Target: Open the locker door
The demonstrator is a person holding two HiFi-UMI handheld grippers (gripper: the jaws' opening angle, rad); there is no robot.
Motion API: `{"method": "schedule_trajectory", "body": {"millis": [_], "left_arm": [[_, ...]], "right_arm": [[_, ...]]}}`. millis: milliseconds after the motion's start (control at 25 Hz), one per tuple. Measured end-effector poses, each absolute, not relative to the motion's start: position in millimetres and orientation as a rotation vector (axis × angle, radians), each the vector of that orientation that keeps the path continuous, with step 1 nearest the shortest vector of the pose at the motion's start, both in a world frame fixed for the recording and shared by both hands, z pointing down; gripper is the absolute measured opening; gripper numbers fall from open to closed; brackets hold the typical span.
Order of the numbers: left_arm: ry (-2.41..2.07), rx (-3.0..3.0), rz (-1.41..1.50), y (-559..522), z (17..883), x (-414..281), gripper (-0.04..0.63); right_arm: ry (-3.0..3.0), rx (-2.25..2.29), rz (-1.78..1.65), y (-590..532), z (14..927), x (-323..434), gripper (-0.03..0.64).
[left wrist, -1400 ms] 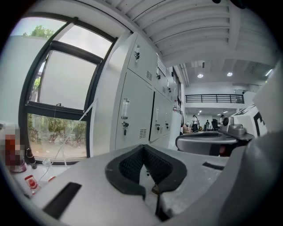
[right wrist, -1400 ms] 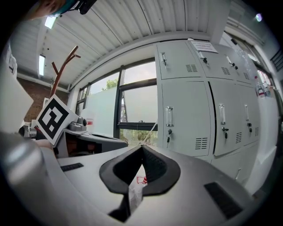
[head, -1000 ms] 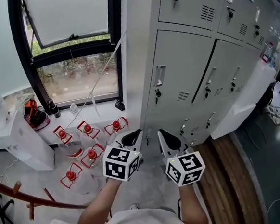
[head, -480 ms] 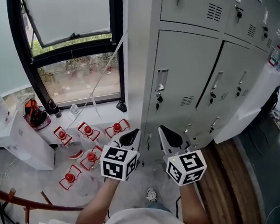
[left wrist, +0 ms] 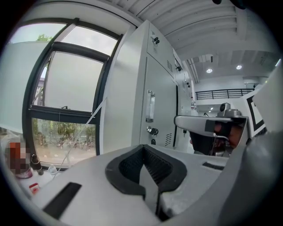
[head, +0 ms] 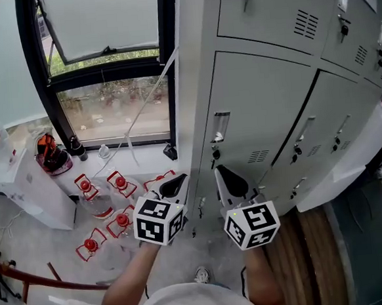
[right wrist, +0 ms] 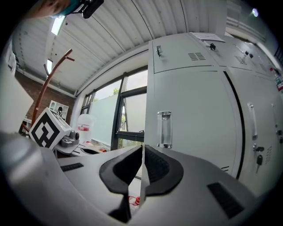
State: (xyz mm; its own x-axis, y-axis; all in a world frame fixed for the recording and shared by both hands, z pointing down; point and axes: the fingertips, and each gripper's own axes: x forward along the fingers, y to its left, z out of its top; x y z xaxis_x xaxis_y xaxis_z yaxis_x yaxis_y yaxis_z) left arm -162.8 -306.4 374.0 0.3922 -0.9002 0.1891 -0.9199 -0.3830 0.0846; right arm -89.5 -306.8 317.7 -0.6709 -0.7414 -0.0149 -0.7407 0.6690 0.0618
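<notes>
The grey locker bank fills the upper right of the head view. Its middle-row left door [head: 260,110] is closed and carries a clear upright handle [head: 220,128] with a keyed lock [head: 215,154] below it. My left gripper [head: 173,183] and right gripper [head: 227,177] hover side by side in front of and below that door, both shut and empty, touching nothing. In the right gripper view the handle [right wrist: 165,129] stands just past the right gripper [right wrist: 142,148]. The left gripper [left wrist: 143,148] points along the locker side, with the handle [left wrist: 150,107] farther off.
Several clear water bottles with red caps [head: 120,220] stand on the floor at the left, under a black-framed window [head: 105,70]. A white stand [head: 29,187] sits at the far left. A white panel [head: 349,156] juts out from the lockers at the right, above wooden flooring [head: 317,250].
Both grippers have drifted closer to the lockers, still side by side and shut. The door handle now sits nearer and lower in the head view.
</notes>
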Motion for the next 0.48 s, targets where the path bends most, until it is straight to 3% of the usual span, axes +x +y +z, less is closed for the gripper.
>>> {"method": "schedule_trajectory", "body": {"millis": [240,480], "left_arm": [[-1.685,2.435,0.171,-332,373,-162,0.005],[-1.726,2.403,0.166,-350,372,-164,0.005]], "right_arm": [[-2.893,1.216,-0.129,-339,308,-93,0.003],[-2.926,1.16,-0.139,-361,301,-99,0.063]]}}
